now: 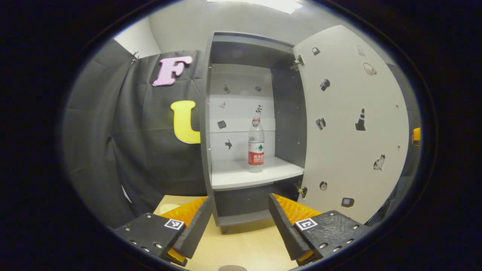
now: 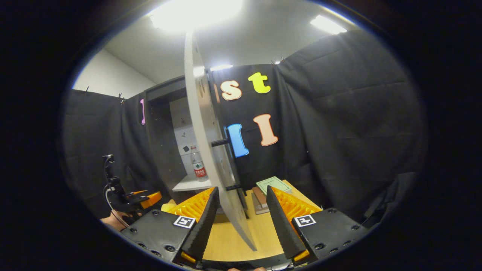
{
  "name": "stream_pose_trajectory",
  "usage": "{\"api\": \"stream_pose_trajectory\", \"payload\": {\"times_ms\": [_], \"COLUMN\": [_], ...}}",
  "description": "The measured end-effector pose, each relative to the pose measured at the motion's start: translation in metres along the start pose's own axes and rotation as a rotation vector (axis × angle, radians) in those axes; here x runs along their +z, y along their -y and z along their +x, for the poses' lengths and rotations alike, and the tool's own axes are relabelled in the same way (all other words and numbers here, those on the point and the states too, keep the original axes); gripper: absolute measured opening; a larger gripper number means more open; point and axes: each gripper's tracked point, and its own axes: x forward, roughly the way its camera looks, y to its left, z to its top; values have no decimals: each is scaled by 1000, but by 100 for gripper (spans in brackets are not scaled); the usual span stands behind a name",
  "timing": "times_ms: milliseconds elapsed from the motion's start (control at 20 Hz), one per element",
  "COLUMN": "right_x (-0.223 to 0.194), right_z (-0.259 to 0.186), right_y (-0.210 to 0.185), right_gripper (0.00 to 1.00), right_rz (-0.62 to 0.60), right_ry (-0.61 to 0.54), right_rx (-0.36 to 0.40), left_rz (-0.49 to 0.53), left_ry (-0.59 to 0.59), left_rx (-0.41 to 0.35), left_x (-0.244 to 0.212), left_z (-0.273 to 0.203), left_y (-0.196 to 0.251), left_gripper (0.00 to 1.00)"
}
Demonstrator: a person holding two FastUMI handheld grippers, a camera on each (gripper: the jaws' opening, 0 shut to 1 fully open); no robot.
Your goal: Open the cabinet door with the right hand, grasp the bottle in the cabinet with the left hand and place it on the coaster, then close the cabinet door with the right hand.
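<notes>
A clear water bottle (image 1: 256,146) with a red label and red cap stands upright on the white shelf (image 1: 241,175) of the grey cabinet (image 1: 206,124). The cabinet door (image 1: 350,124) is swung wide open to the right. My left gripper (image 1: 240,197) is open, low over the table in front of the cabinet and well short of the bottle. The edge of a round brownish disc (image 1: 232,268), perhaps the coaster, peeks at the bottom. In the right gripper view the door (image 2: 203,150) is edge-on, and my right gripper (image 2: 242,188) is open with its fingers either side of the door's lower edge near the black handle (image 2: 222,142). The bottle (image 2: 198,165) shows behind the door.
The cabinet stands on a light wooden table (image 1: 248,244). A few books (image 2: 269,187) lie on the table right of the door. The other gripper (image 2: 141,199) and a hand (image 2: 113,222) show at lower left in the right gripper view. Black cloth walls surround the booth.
</notes>
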Motion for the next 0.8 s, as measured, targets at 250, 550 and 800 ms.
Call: {"api": "stream_pose_trajectory", "payload": {"times_ms": [250,550,800], "right_x": [-24,-44,-52], "right_z": [-4,19,47], "right_y": [-32,-75,-82], "right_gripper": [98,98,98], "right_rz": [-21,-55,-68], "right_ry": [-75,-80,-60], "right_rx": [48,130,150], "left_rz": [40,-38,-13], "left_ry": [52,73,44], "left_rx": [-41,-90,-152], "left_x": [32,55,56], "left_z": [56,134,202], "left_y": [5,6,20], "left_gripper": [91,90,89]}}
